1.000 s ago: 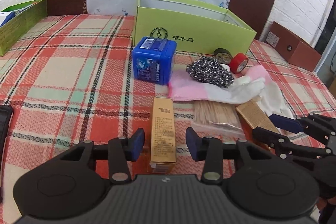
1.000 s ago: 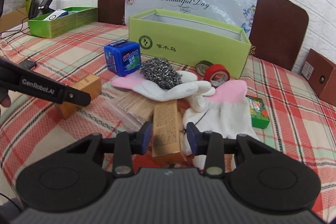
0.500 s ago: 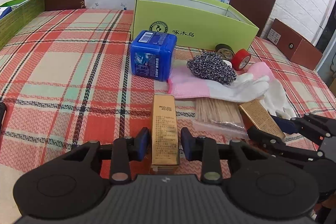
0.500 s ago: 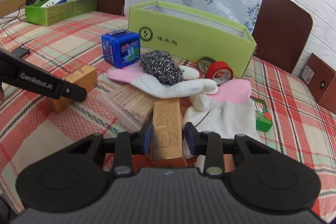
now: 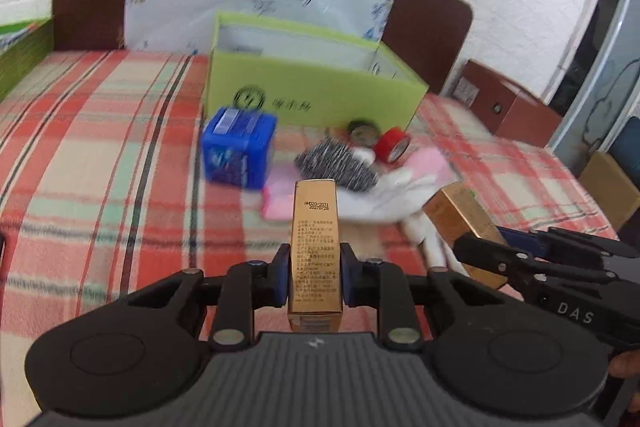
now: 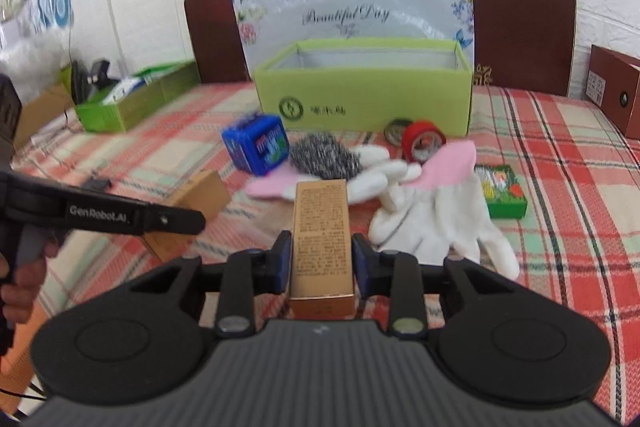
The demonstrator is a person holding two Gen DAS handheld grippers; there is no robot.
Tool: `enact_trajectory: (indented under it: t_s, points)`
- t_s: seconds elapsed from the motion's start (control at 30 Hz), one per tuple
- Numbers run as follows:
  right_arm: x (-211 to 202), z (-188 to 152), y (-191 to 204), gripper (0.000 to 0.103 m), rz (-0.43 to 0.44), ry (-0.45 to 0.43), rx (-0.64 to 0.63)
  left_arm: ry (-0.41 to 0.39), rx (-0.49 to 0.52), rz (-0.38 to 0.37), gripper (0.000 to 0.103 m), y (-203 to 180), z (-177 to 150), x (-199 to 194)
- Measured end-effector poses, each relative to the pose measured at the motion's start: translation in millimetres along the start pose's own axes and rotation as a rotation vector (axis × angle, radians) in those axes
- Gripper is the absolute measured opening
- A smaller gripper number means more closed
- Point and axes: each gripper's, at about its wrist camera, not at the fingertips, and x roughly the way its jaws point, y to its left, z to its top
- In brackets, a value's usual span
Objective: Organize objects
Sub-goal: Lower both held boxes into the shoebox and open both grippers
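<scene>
My left gripper (image 5: 314, 277) is shut on a slim gold box (image 5: 315, 227) and holds it above the plaid tablecloth. My right gripper (image 6: 322, 267) is shut on a second gold box (image 6: 322, 227), also lifted. Each held box shows in the other view: the right one (image 5: 460, 217), the left one (image 6: 200, 203). An open green box (image 6: 368, 95) stands at the back. In front of it lie a blue tin (image 6: 258, 145), a steel scourer (image 6: 324, 155), white-and-pink gloves (image 6: 432, 199), red tape (image 6: 422, 143) and a dark tape roll (image 6: 394, 131).
A small green packet (image 6: 502, 191) lies right of the gloves. A low green tray (image 6: 132, 99) stands at the far left. Brown boxes (image 6: 616, 91) sit at the right edge. A floral bag (image 6: 352, 3) and a dark headboard stand behind the green box.
Both grippers have closed on their gold boxes and lifted them off the cloth. Both views have risen and shifted, with motion blur.
</scene>
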Motion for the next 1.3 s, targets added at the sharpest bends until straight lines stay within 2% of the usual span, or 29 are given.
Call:
enact_trajectory:
  t_s: [0.13, 0.33, 0.43, 0.57, 0.7, 0.87, 1.07, 1.13, 1.17, 1.2, 1.27, 1.3]
  points:
    - [-6, 26, -9, 0.031, 0.001, -0.070, 0.011, -0.073, 0.004, -0.035, 0.024, -8, 30, -4]
    - [7, 73, -26, 0.031, -0.030, -0.158, 0.005, -0.183, 0.007, -0.034, 0.024, -15, 83, 2]
    - [18, 99, -36, 0.031, -0.060, -0.204, 0.000, -0.216, -0.010, -0.032, 0.024, -13, 109, 14]
    - [42, 133, -53, 0.031, -0.082, -0.233, 0.029, -0.221, -0.008, 0.016, 0.024, -10, 138, 41]
    - [76, 156, -65, 0.031, -0.125, -0.237, 0.034, -0.208, -0.009, 0.046, 0.024, -3, 161, 73]
    - [126, 173, -82, 0.031, -0.155, -0.178, 0.057, -0.168, -0.021, 0.080, 0.024, 11, 176, 118]
    - [178, 172, -99, 0.031, -0.183, -0.102, 0.085, -0.124, -0.026, 0.092, 0.024, 23, 180, 155]
    - [190, 168, -102, 0.031, -0.184, -0.081, 0.087, -0.140, -0.034, 0.102, 0.025, 26, 179, 161]
    - [194, 167, -103, 0.031, -0.187, -0.074, 0.081, -0.161, -0.031, 0.116, 0.036, 27, 177, 161]
    - [198, 165, -103, 0.031, -0.190, -0.069, 0.075, -0.175, -0.023, 0.140, 0.062, 27, 177, 161]
    - [205, 162, -104, 0.033, -0.179, -0.050, 0.060, -0.209, -0.009, 0.207, 0.085, 25, 174, 156]
    - [207, 160, -105, 0.036, -0.176, -0.044, 0.053, -0.230, 0.002, 0.224, 0.086, 24, 172, 152]
